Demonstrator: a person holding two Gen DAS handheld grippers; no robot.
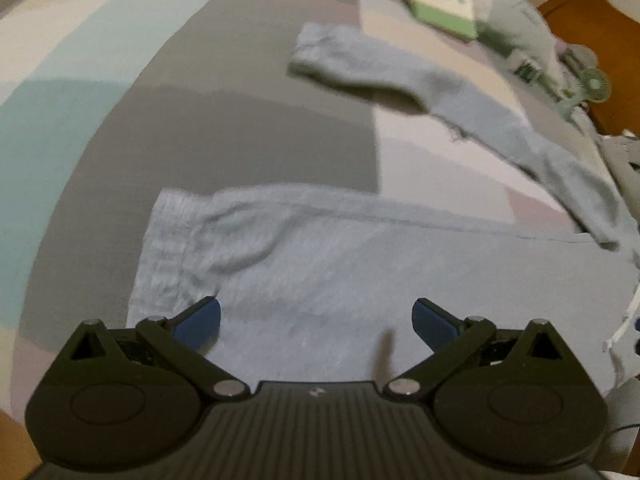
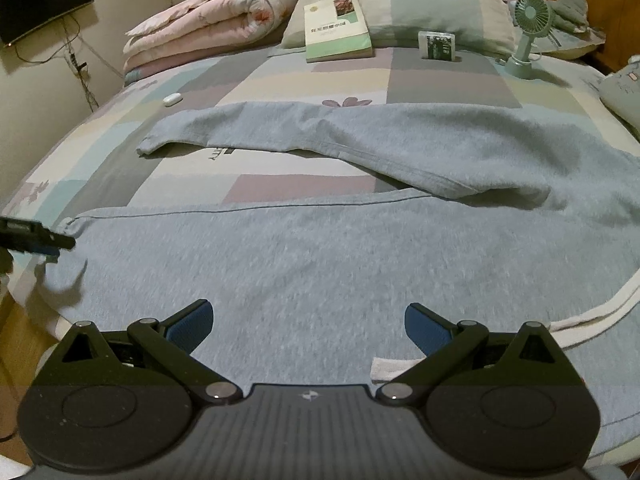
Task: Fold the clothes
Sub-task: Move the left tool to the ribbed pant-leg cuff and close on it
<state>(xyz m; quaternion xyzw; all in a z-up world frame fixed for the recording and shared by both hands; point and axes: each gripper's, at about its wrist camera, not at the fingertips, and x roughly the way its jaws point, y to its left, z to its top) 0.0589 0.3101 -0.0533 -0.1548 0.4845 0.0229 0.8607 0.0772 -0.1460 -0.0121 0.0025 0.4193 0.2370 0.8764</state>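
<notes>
A pair of light blue-grey sweatpants [image 2: 320, 248] lies spread on the bed, one leg stretched near me, the other leg [image 2: 300, 128] angled away behind it. In the left wrist view the near leg [image 1: 360, 272] ends in a ribbed cuff [image 1: 168, 256] and the far leg [image 1: 400, 76] runs off to the right. My left gripper [image 1: 316, 320] is open and empty just above the near leg by the cuff; its tip also shows in the right wrist view [image 2: 44, 240]. My right gripper [image 2: 308, 326] is open and empty above the waist end, by the white drawstring [image 2: 592, 312].
The patchwork bedsheet [image 2: 280, 76] carries a green book [image 2: 336, 28], a pillow [image 2: 432, 4], a small dark box [image 2: 436, 46], a green desk fan [image 2: 528, 36] and a small white case [image 2: 173, 99]. A rolled pink quilt [image 2: 212, 28] lies at the back left.
</notes>
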